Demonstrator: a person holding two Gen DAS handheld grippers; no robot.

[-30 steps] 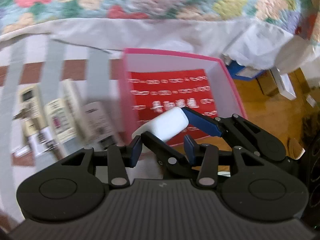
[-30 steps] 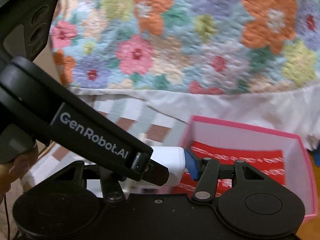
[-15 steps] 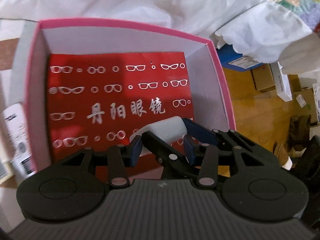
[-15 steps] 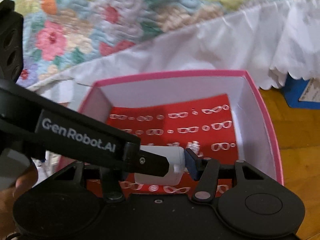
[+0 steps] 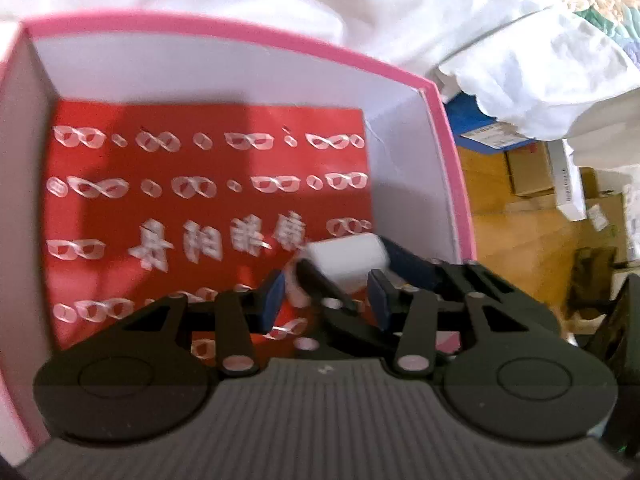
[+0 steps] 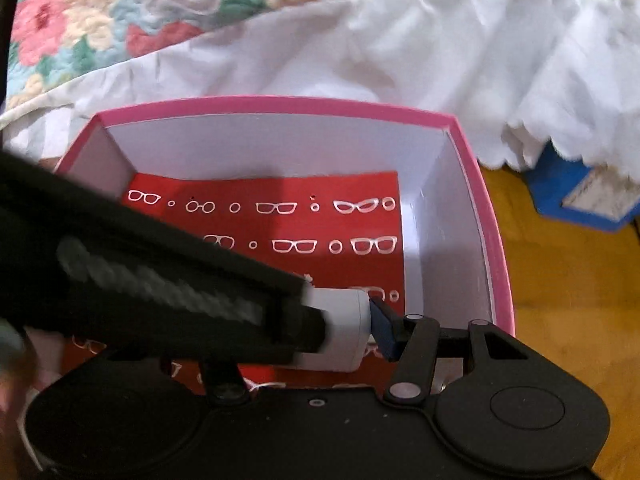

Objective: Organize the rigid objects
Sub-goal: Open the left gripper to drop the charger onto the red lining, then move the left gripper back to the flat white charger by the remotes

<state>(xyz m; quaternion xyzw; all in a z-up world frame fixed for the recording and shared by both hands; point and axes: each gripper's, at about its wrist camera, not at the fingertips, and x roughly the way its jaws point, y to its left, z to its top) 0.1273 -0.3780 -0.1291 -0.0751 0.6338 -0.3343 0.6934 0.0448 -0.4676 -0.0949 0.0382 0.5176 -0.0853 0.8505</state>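
Holding a white case (image 6: 348,320), the right fingers (image 6: 380,328) are closed on it. One blue pad presses its right end, and the other finger is hidden behind the black arm of the left tool (image 6: 160,280). The left fingers (image 5: 272,300) stand partly apart, with the case (image 5: 348,256) just past their tips, towards the right one. I cannot tell if they press on anything. Under both pairs of fingers is an open pink box (image 6: 280,104), and the case hangs inside it, near its right wall. I cannot tell if the case touches the bottom. Below the fingers a red sheet (image 6: 352,184) with little white glasses on it covers the box's bottom. Past the fingers, beyond the box, lie a white cloth (image 6: 360,40) and a flowery quilt (image 6: 120,8). To the right of the fingers is a wooden floor (image 6: 560,300) with a blue box (image 6: 560,192) on it.
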